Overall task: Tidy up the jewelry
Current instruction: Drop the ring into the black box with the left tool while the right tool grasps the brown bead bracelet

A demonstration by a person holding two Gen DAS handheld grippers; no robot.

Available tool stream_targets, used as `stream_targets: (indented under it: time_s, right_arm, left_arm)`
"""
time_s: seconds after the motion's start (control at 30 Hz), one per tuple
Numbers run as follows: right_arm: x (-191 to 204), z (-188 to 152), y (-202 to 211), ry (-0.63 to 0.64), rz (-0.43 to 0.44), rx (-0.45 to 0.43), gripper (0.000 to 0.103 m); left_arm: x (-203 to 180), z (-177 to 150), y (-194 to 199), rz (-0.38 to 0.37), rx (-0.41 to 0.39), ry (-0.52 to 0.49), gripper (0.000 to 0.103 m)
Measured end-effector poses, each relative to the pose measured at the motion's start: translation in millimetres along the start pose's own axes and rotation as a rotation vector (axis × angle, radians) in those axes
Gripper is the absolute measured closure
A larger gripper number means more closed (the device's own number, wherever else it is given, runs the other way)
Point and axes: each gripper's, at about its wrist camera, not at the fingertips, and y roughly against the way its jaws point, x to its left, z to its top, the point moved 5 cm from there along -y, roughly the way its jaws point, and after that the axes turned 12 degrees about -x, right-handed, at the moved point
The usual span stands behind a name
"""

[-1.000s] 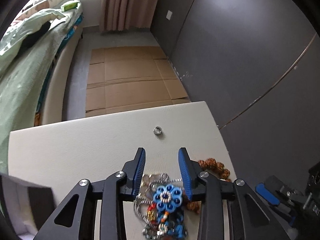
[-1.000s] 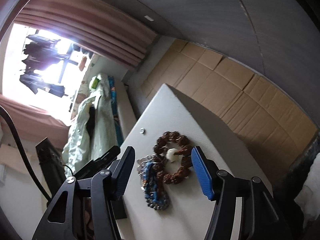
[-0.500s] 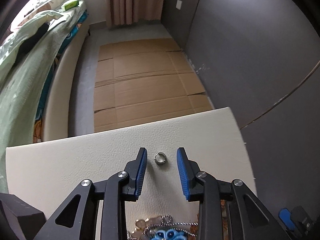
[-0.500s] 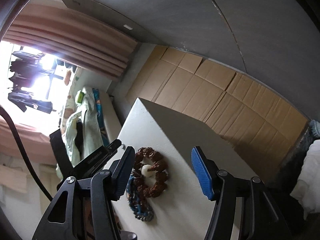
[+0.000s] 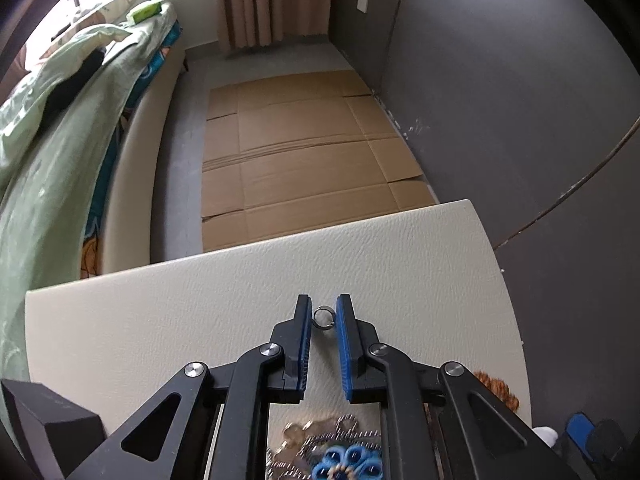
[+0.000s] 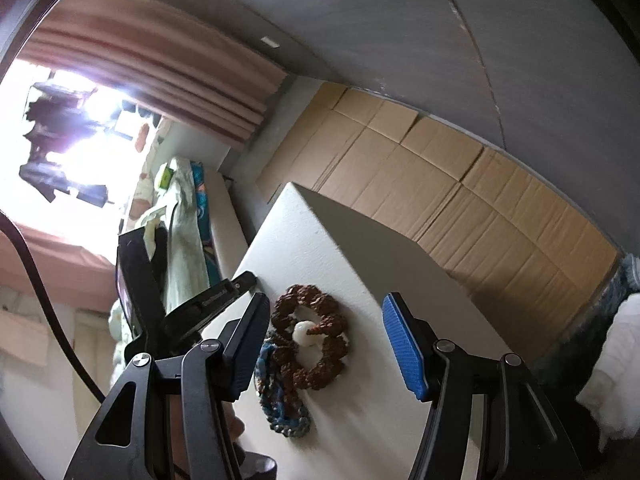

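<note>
Closing on the ring [image 5: 323, 317] is the step in hand: the left gripper [image 5: 323, 314] has its fingers drawn close around it, the small silver band lying flat on the table [image 5: 160, 320] right between the tips. Whether the pads already touch metal, I cannot tell. A good pinch would keep the tips low against the table and squeeze evenly, so the band does not skate away forward. The right gripper [image 6: 332, 344] hangs spread wide and empty above the brown bead bracelet [image 6: 310, 336], with the blue bead chain [image 6: 280, 396] beside its left finger.
</note>
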Motion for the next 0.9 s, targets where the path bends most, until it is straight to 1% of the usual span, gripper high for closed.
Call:
stream_targets:
  time_s: [0.13,0.17,0.23,0.43,0.6,0.73,0.83,0.9]
  right_arm:
    - [4.5,-5.5,-7.1,0.033,0.010,0.035,0.043]
    - [3.6,-6.6,-8.9,0.036,0.004,0.038,0.047]
    - [2.7,-8.3,-12.1,0.046,-0.003,0.051,0.063]
    - [4.5,-18.7,-21.6,0.090,-0.024,0.090,0.072]
    - [5.7,-29.0,-27.7,0.127,-0.072,0.127,0.073]
    - [14.2,-38.9,-31.0,0.213,-0.121,0.140,0.073]
    - [13.6,-44.4,-36.6,0.245,-0.166,0.148,0.073]
    - [16.1,-44.8,-36.1,0.270,-0.184,0.131,0.074]
  left_arm:
    - [14.4,-7.3,22.4,-0.030,-0.021,0.051,0.090]
    - [18.0,-9.4,28.8,-0.037,-0.028,0.063,0.090]
    - [25.2,-13.8,44.0,-0.050,-0.047,0.080,0.090]
    - [39.9,-24.6,82.1,-0.078,-0.091,0.110,0.090]
    - [49.0,-40.2,105.7,-0.105,-0.114,0.124,0.090]
    - [56.2,-47.9,122.6,-0.126,-0.138,0.149,0.090]
    - [61.9,-51.6,138.7,-0.138,-0.163,0.159,0.090]
    - [69.0,-57.5,149.4,-0.154,-0.175,0.170,0.090]
